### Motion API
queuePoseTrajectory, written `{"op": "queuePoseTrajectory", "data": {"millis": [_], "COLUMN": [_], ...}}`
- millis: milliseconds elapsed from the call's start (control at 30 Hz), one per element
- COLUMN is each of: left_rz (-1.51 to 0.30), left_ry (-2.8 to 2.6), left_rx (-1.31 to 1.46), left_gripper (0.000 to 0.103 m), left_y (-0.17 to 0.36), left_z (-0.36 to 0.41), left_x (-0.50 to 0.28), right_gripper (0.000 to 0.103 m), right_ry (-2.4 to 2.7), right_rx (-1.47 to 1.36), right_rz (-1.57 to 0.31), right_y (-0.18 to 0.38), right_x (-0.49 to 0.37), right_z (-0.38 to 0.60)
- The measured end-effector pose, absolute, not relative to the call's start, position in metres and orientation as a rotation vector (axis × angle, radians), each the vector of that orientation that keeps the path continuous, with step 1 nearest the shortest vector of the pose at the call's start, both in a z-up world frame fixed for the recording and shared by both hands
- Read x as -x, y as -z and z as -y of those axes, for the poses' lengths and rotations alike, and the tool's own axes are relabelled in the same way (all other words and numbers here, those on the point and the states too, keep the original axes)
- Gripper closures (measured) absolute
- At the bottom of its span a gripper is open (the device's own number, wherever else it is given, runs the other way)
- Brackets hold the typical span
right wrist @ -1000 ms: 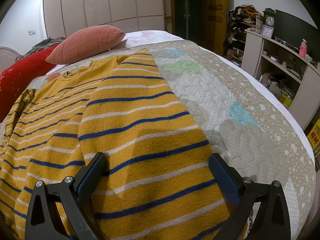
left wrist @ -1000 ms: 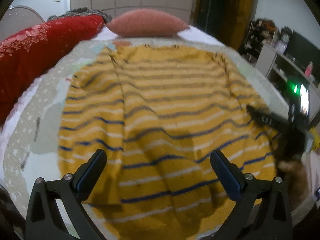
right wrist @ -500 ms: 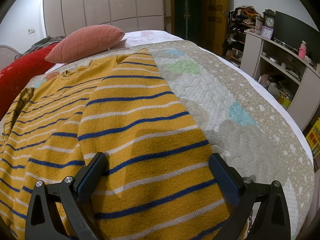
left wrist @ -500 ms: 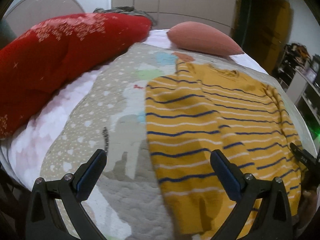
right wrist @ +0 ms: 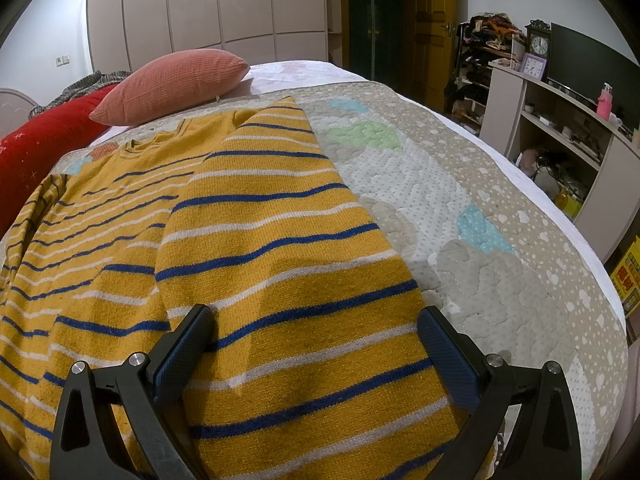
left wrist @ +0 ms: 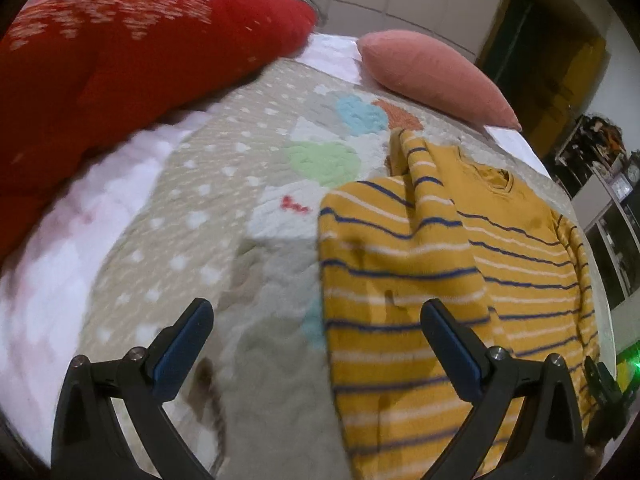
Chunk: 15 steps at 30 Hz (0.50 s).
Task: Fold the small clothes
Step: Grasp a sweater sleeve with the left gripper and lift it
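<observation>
A yellow sweater with blue and white stripes (right wrist: 256, 216) lies on the quilted bedspread (right wrist: 460, 208), its right side folded over the body. My right gripper (right wrist: 316, 340) is open and empty, low over the folded panel near the hem. In the left wrist view the sweater (left wrist: 408, 272) lies to the right, with its left side folded in too. My left gripper (left wrist: 316, 340) is open and empty above the sweater's left edge and the bare quilt (left wrist: 208, 216). The right gripper's tip (left wrist: 604, 384) shows at the far right.
A pink pillow (right wrist: 176, 80) lies at the head of the bed. A red blanket roll (left wrist: 120, 40) runs along the left side. A shelf unit (right wrist: 560, 128) with a TV and clocks stands to the right of the bed.
The left gripper has swung left, from over the sweater's middle to its left edge and the quilt. The sweater's left side now lies folded in. The right gripper has held still.
</observation>
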<state>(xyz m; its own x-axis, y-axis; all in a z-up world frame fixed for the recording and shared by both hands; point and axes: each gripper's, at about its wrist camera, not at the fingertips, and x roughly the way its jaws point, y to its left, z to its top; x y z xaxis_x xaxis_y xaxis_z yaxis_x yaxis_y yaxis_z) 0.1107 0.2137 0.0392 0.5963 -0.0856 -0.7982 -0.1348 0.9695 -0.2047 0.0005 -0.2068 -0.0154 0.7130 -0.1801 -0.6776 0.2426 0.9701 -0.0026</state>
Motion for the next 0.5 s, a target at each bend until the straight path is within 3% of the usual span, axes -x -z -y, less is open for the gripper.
{"op": "queuePoseTrajectory", "data": {"millis": [333, 367, 400, 467, 500], "left_rz": [-0.904, -0.928, -0.961, -1.024, -1.041], "left_ry": [0.116, 0.106, 0.092, 0.087, 0.082], "left_rx": [0.101, 0.066, 0.019, 0.013, 0.061], "left_gripper": [0.0, 0.007, 0.042, 0.096, 0.095], "left_y": [-0.046, -0.042, -0.035, -0.026, -0.023], "left_z": [-0.147, -0.141, -0.134, -0.137, -0.145], "left_x": [-0.163, -0.168, -0.175, -0.183, -0.186], "right_gripper": [0.0, 0.0, 0.0, 0.0, 0.0], "right_ry": [0.24, 0.242, 0.244, 0.246, 0.247], "right_rx": [-0.081, -0.078, -0.075, -0.072, -0.071], "right_rz": [-0.74, -0.741, -0.74, -0.74, -0.741], "right_y": [0.016, 0.017, 0.017, 0.017, 0.017], "right_x": [-0.001, -0.002, -0.001, -0.001, -0.002], "right_z": [0.207, 0.206, 0.205, 0.205, 0.204]}}
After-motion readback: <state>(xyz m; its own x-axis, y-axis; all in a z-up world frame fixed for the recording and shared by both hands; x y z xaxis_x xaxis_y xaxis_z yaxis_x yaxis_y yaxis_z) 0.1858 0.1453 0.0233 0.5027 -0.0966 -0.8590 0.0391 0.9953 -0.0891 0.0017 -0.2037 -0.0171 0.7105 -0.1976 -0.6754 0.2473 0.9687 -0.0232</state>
